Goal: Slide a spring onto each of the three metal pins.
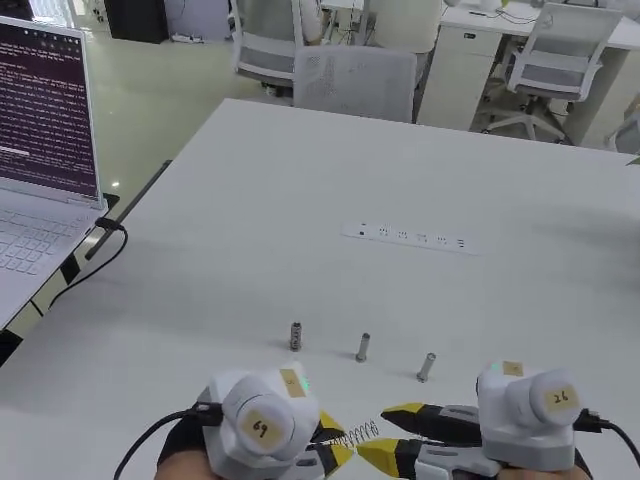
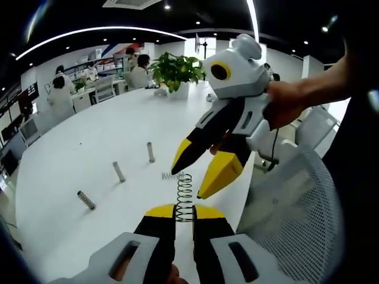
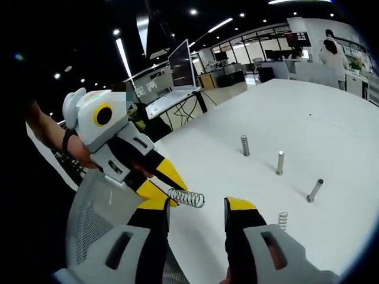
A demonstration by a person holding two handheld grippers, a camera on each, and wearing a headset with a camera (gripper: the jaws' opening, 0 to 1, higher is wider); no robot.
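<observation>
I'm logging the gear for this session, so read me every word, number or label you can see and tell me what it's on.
"69": on the sticker on the left gripper.
"26": on the label on the right gripper.
Laptop screen: lines of text, too small to read.
Power strip: markings too small to read.

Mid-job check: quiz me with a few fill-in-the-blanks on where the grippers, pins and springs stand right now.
1. The left gripper is shut on a ___.
2. The right gripper has its jaws ___.
3. In the head view, the pin already wearing a spring is the ___ of the three.
4. A loose spring lies on the ___.

Missing words: spring; open; leftmost; table
</observation>
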